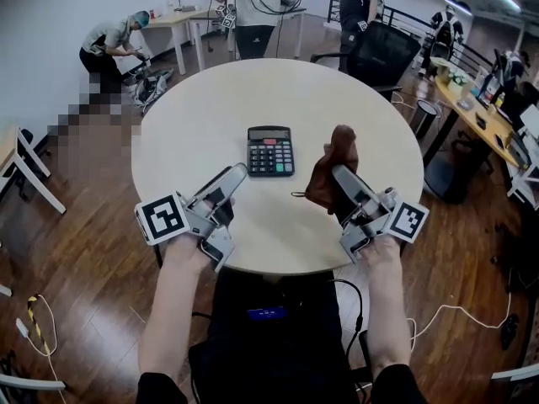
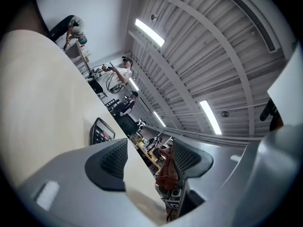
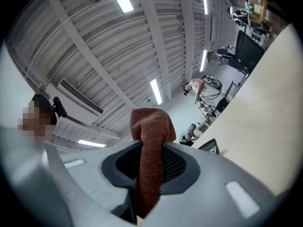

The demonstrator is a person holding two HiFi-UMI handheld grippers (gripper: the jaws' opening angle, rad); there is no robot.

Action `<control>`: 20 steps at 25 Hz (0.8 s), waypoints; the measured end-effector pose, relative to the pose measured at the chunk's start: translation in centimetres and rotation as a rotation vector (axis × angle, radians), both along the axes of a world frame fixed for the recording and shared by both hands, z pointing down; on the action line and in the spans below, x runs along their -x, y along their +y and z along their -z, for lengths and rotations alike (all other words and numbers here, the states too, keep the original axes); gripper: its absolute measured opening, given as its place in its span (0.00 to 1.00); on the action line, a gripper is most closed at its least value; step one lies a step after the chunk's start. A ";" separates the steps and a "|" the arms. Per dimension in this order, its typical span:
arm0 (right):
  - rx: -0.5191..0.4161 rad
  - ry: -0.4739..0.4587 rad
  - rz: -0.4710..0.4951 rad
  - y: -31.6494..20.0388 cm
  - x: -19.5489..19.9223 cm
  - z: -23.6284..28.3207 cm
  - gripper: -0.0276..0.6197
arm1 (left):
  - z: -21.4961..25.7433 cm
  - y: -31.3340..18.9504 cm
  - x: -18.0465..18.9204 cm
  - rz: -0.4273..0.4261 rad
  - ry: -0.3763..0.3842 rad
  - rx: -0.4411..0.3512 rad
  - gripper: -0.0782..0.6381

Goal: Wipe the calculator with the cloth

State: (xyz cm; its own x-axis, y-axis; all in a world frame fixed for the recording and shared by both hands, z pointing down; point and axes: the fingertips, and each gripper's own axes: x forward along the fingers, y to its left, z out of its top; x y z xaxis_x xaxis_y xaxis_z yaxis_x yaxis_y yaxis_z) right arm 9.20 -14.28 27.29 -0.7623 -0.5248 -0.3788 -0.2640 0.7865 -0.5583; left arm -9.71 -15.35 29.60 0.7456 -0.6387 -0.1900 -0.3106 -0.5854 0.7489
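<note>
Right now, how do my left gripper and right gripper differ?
The left gripper has its jaws apart with nothing between them; the right gripper is shut on the brown cloth, which sticks up past its tips. The left gripper sits left of the calculator, the right gripper right of it. Both are over the near side of the table, angled towards the calculator; neither touches it.

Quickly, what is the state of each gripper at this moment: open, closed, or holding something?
Left gripper: open, nothing between its jaws.
Right gripper: closed on the brown cloth.
</note>
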 end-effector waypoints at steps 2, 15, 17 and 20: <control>0.004 -0.014 0.010 -0.4 0.0 -0.3 0.17 | -0.7 -0.2 -0.3 0.002 0.029 0.047 0.52; 0.050 -0.024 0.012 -1.0 0.8 0.0 0.17 | -0.1 -0.8 0.5 -0.045 0.109 0.035 0.52; 0.048 -0.028 0.015 -0.8 0.8 0.1 0.17 | -0.2 -0.6 0.5 -0.046 0.113 0.038 0.52; 0.045 -0.027 0.017 0.0 0.0 -0.2 0.17 | -1.0 0.0 0.0 -0.039 0.108 0.044 0.52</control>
State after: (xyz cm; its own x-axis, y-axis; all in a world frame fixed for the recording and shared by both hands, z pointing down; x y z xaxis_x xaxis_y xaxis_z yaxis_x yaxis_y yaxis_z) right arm 9.18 -14.29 27.53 -0.7608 -0.5289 -0.3761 -0.2351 0.7648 -0.5998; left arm -9.67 -15.32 30.56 0.7467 -0.6191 -0.2430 -0.2044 -0.5613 0.8020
